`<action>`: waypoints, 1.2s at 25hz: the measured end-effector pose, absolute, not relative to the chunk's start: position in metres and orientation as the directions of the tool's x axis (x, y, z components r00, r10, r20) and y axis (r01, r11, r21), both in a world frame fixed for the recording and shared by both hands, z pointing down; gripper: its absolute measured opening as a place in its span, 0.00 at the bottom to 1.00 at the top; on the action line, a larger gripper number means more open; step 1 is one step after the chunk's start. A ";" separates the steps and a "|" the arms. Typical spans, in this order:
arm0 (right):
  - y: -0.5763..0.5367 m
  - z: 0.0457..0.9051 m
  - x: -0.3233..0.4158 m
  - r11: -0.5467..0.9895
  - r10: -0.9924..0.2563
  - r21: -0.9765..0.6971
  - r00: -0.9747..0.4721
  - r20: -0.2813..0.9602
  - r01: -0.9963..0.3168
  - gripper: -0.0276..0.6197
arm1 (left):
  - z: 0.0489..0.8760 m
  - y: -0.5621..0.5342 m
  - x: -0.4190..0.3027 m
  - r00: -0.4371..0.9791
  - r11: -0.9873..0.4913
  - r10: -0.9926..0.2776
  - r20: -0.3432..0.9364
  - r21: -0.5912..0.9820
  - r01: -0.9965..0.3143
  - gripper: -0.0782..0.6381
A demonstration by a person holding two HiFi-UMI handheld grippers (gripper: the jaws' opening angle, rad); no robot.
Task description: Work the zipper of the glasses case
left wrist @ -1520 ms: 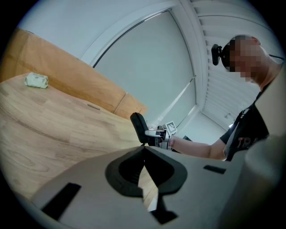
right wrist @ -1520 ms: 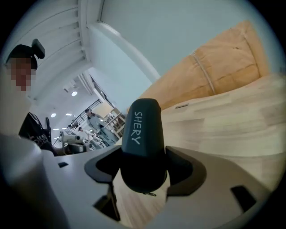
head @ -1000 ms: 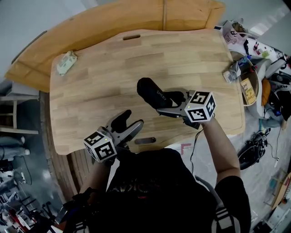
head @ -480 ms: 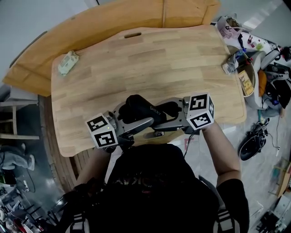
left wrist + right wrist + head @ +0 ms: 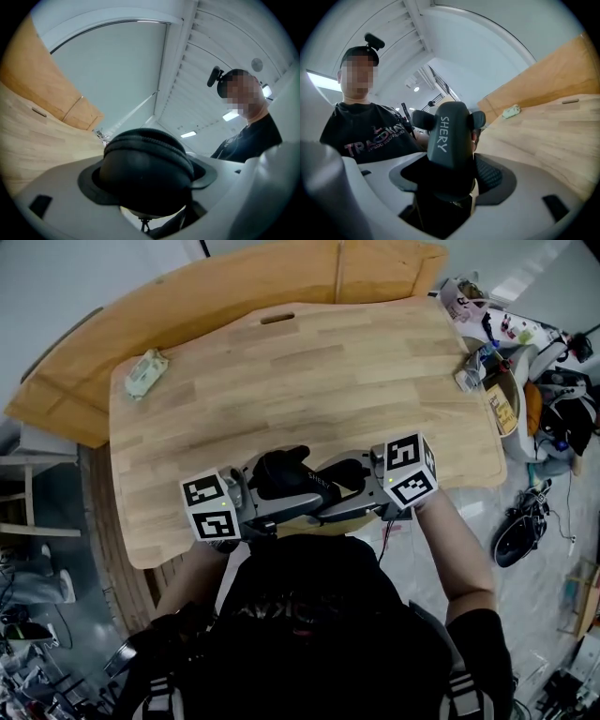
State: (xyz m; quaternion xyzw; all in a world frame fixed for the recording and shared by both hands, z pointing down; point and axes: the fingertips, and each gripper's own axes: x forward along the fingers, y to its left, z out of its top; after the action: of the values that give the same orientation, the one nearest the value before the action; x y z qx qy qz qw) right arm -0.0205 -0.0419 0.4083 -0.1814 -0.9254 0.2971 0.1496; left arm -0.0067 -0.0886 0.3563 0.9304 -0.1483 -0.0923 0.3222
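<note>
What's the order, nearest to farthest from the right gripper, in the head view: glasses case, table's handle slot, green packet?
1. Glasses case: clamped in the right gripper.
2. Handle slot: far edge of the table, middle.
3. Green packet: far left corner.

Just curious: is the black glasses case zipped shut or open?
Shut, it seems: the glasses case shows both halves meeting along the seam, with no gap.
</note>
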 end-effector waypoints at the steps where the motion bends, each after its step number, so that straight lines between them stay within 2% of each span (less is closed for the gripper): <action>1: -0.042 0.405 -0.022 0.755 0.422 -0.606 -0.893 0.157 0.250 0.54 | 0.355 -0.087 -0.010 0.937 -0.749 -0.341 -0.078 0.625 -0.221 0.67; 6: -0.042 0.388 -0.028 0.729 0.416 -0.623 -0.906 0.074 0.284 0.54 | 0.344 -0.078 -0.022 0.928 -0.773 -0.354 -0.112 0.594 -0.223 0.66; 11: -0.041 0.377 -0.035 0.678 0.407 -0.657 -0.913 -0.039 0.330 0.53 | 0.330 -0.075 -0.048 0.872 -0.758 -0.416 -0.258 0.629 -0.175 0.67; 13: -0.039 0.373 -0.038 0.669 0.402 -0.661 -0.914 -0.063 0.340 0.53 | 0.328 -0.073 -0.056 0.859 -0.754 -0.433 -0.274 0.631 -0.179 0.67; 16: -0.034 0.372 -0.044 0.672 0.417 -0.657 -0.907 -0.047 0.343 0.53 | 0.330 -0.066 -0.049 0.890 -0.781 -0.400 -0.220 0.590 -0.205 0.67; 23: -0.021 0.381 -0.054 0.713 0.471 -0.623 -0.878 0.086 0.321 0.53 | 0.339 -0.056 -0.034 0.936 -0.794 -0.331 -0.119 0.571 -0.208 0.67; 26: -0.025 0.379 -0.052 0.719 0.452 -0.623 -0.889 0.080 0.309 0.53 | 0.340 -0.062 -0.037 0.920 -0.780 -0.374 -0.120 0.577 -0.242 0.65; 30: -0.047 0.359 -0.053 0.739 0.330 -0.613 -0.944 -0.032 0.279 0.54 | 0.327 -0.079 -0.060 0.840 -0.731 -0.494 -0.226 0.631 -0.260 0.63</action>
State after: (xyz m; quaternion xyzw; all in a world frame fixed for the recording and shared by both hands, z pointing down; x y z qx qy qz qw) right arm -0.0527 -0.0471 0.3594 -0.1633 -0.9317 0.3220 0.0394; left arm -0.0596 -0.0795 0.3271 0.9101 -0.2072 -0.1929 0.3025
